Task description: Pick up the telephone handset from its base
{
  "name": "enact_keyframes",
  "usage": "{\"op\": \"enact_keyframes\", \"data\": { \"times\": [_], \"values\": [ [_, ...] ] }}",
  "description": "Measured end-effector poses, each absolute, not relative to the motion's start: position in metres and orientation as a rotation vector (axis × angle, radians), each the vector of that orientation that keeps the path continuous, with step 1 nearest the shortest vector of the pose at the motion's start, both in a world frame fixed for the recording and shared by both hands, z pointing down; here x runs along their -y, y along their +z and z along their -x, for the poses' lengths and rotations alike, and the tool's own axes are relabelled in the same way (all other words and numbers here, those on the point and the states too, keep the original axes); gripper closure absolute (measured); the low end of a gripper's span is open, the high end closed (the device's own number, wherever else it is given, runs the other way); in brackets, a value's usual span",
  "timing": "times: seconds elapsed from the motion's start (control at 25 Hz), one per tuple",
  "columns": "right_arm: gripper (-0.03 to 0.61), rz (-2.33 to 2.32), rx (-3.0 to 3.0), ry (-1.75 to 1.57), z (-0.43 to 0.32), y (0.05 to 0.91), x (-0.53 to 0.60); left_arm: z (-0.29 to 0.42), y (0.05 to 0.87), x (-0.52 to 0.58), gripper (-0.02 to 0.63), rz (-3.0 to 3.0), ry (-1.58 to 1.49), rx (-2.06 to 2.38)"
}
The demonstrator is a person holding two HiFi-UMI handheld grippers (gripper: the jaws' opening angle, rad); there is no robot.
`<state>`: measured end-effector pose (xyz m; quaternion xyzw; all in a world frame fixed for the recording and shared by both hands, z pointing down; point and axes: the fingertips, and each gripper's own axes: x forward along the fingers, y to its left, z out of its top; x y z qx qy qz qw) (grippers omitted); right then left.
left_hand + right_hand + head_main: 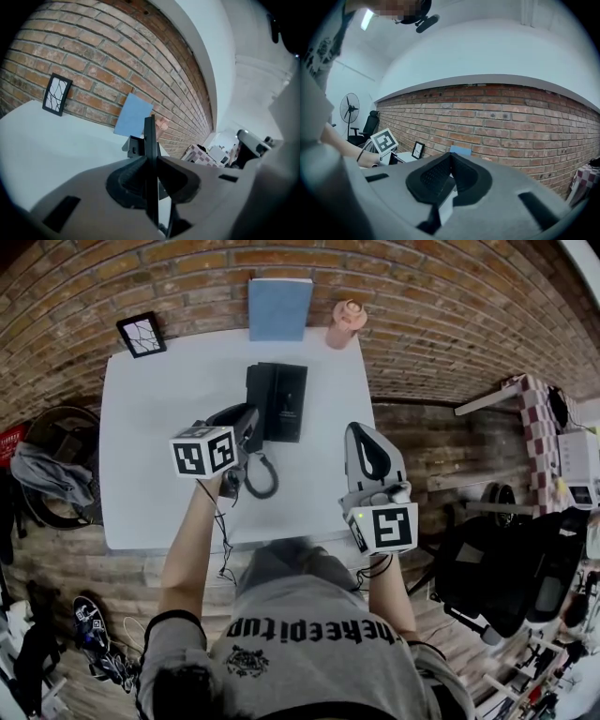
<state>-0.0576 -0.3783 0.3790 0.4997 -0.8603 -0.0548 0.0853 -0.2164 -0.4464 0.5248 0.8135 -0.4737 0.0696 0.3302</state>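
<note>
Black handset (238, 417), white table (159, 451), blue board (279, 307), red-brick wall (431, 306), pink cup (345, 324)

I'm seeing a black plastic handset (236, 416) looking faintly glossy, a smooth matt white table (159, 446), a rough brick wall (422, 296), a matt blue board (279, 308)

Head view steeply down over table (155, 442); gripper views low, sharing brick wall (511, 117).

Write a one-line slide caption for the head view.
Left gripper clamps the black handset beside its base on the white table; right gripper hovers shut and empty.
</note>
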Motion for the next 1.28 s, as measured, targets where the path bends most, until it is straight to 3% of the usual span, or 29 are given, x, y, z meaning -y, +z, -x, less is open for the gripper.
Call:
{"op": "enact_keyframes", "data": {
  "times": [1.28],
  "values": [
    [0.575,-1.344,2.739,-0.253,0.041,0.338,0.311,0.227,0.397,0.309,0.551,-2.213,-0.095,1.688]
  ]
}}
